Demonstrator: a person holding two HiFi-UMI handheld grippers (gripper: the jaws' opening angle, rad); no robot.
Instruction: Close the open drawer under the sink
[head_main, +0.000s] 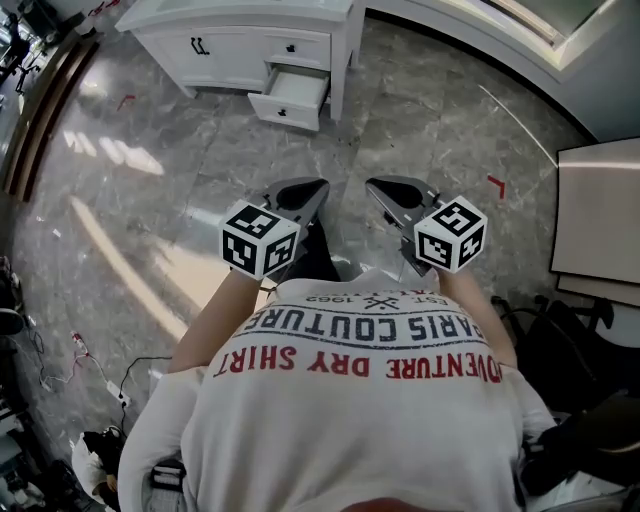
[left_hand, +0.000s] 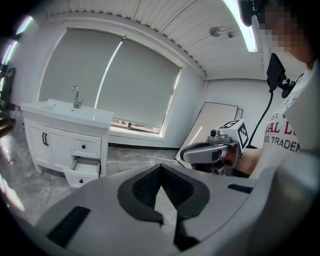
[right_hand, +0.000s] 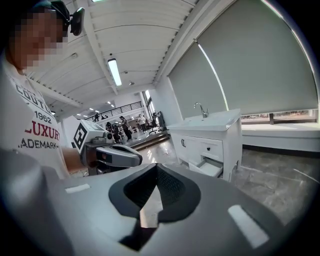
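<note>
- The drawer (head_main: 291, 96) is the lower of two at the right end of a white vanity cabinet (head_main: 232, 33). It stands pulled well out, with its inside looking empty, under the closed upper drawer (head_main: 296, 48) and below the sink with its faucet (left_hand: 76, 96).
- Handling, as a judgement: it is a rigid, painted box on runners, light if it is as empty as it looks, and should slide in with a steady, straight push. The flat front panel is the place to press, around the small dark knob (head_main: 283, 112). No grip is needed. A push off to one side could skew it on the runners, and a hard shove would slam it.
- The left gripper (head_main: 306, 190) has its jaws brought together at the tips, with nothing between them.
- The right gripper (head_main: 388, 190) likewise has its jaws together and holds nothing.
- Both grippers are held side by side in front of the person's chest and point toward the cabinet.
- In the head view the drawer lies at about 12 o'clock from the left gripper and 11 o'clock from the right, well apart from both across bare grey stone floor (head_main: 190, 190).
- In the left gripper view it sits at about 9 o'clock of the jaws; in the right gripper view, at about 3 o'clock.
- The approach has not reached the drawer, and the push is not yet begun.
</note>
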